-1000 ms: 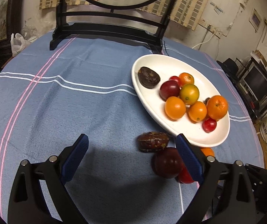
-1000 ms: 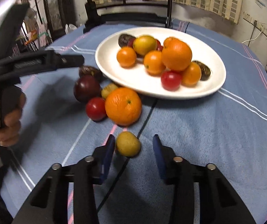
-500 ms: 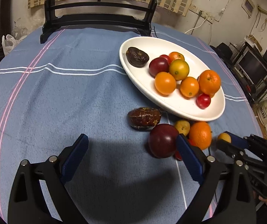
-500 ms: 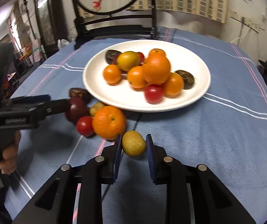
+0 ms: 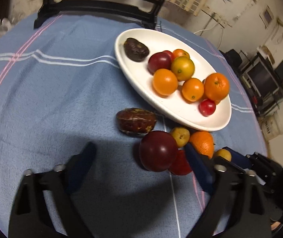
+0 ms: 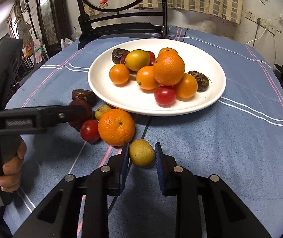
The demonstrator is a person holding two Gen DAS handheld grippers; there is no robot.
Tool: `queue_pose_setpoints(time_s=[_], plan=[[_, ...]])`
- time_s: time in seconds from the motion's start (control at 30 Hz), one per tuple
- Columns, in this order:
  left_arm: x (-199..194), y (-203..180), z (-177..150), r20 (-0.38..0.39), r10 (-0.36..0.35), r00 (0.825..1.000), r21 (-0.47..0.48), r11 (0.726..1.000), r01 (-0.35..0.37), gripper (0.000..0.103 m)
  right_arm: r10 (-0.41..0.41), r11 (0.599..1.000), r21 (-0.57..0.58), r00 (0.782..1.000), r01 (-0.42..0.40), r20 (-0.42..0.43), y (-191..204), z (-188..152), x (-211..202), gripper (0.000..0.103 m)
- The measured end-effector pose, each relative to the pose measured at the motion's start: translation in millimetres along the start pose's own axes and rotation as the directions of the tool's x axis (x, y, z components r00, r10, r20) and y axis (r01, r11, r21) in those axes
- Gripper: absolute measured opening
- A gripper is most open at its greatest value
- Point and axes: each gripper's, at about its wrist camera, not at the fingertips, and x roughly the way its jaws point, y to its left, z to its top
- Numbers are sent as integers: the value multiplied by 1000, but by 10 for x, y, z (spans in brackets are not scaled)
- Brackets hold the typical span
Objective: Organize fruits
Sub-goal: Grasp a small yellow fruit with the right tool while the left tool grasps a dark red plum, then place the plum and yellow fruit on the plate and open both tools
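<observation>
A white plate holds several oranges, plums, tomatoes and dates. Loose on the blue cloth beside it lie a date, a dark plum, a red tomato, a small yellow fruit and an orange. My right gripper is shut on a small yellow-green fruit, just off the cloth. My left gripper is open, wide apart, with the plum between its fingers near the right one.
A dark wooden chair stands at the table's far edge. The table edge drops off at right toward shelves with electronics. The person's hand holds the left gripper at the left of the right wrist view.
My right gripper closed on the small yellow-green fruit and lifted it slightly. My left gripper moved closer to the loose fruits, bringing the plum between its fingers.
</observation>
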Motion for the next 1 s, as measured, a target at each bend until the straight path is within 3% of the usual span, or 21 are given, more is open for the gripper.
queue_pose_setpoints(time_s=[0.2,0.5,0.57,0.73,0.87,1.0], plan=[[22,-73,-26,1,-44,999,27,999,44,52,-4,1000,1,1000,4,-5,-5,-4,19,26],[44,-47,-36,-7,-81,997,-13,997,81,51,1,1000,-3,1000,-1,1,21,-7,8,26],[43,-49,-34,-6,-90,996,-9,996,90,39,2,1000,-2,1000,-2,5,19,-7,3,26],[-55,15,-34,-20,-97,995,-48,994,96,38,2,1000,15,1000,-2,12,-25,-6,-14,26],[-253,5,-11,30,-97,995,-42,994,98,38,6,1000,22,999,-7,33,-43,3,-57,26],[-437,-111,8,72,-71,995,2,997,71,38,13,1000,22,993,-16,118,-48,30,-200,26]])
